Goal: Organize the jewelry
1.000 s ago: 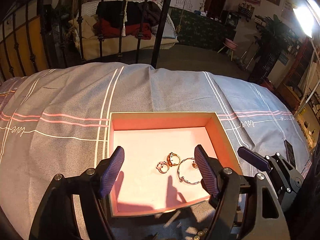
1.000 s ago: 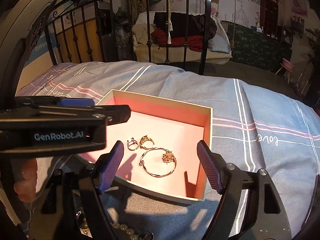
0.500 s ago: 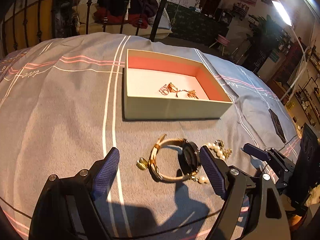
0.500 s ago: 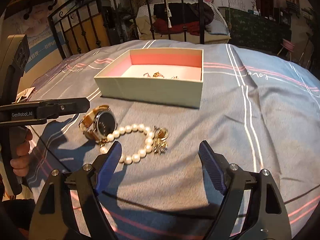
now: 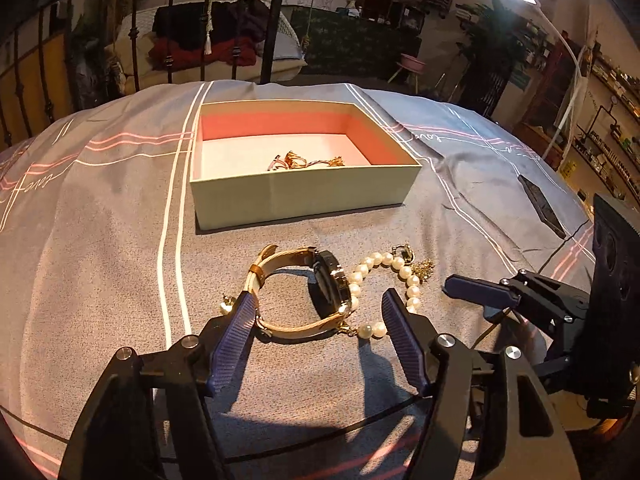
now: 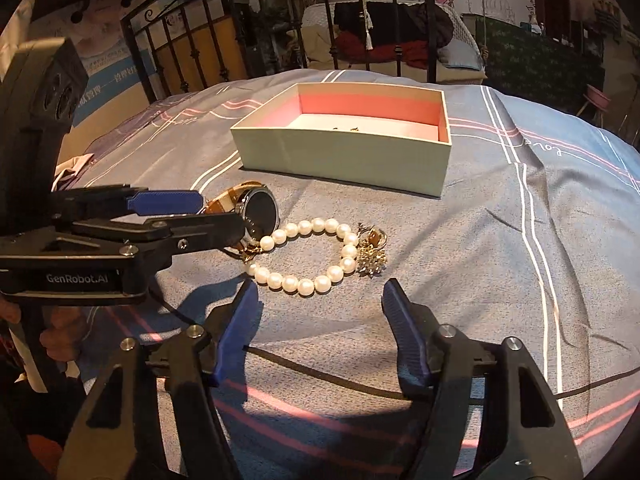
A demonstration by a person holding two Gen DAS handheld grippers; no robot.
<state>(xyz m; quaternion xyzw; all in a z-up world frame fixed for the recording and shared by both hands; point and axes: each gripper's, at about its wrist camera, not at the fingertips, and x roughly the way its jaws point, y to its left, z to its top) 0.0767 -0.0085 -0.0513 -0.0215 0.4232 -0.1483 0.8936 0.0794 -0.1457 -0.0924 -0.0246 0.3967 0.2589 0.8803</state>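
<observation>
The bed (image 5: 100, 216), under a grey quilt with white and pink stripes, carries everything. Largest on it is the open box (image 5: 304, 192), pink inside, lying well ahead of both sets of jaws with a few gold pieces (image 5: 296, 159) already on its floor. Nearer, between box and jaws, lie the two pieces not yet stowed. The watch (image 5: 296, 284), pale strap looped and dark dial standing on edge, sits straight ahead of the left gripper (image 5: 320, 316); its loop runs from just off the left jaw's tip across toward the right jaw, and the strap's near curve sits about level with the tips, though I cannot tell whether the left tip touches it. The pearl bracelet (image 6: 312, 252), a ring of beads with a gold charm cluster (image 6: 372, 254) on its right side, lies just ahead of the right gripper (image 6: 320, 312), about centred between its jaws and touching the watch on its left. So each hand is nearer its own piece: left for the watch, right for the pearls. Both sets of jaws have just been closing from wider, stand moderately apart, and hold nothing. Both grippers slant down toward the quilt from the near side, and the left gripper reaches across the left of the right wrist view.
</observation>
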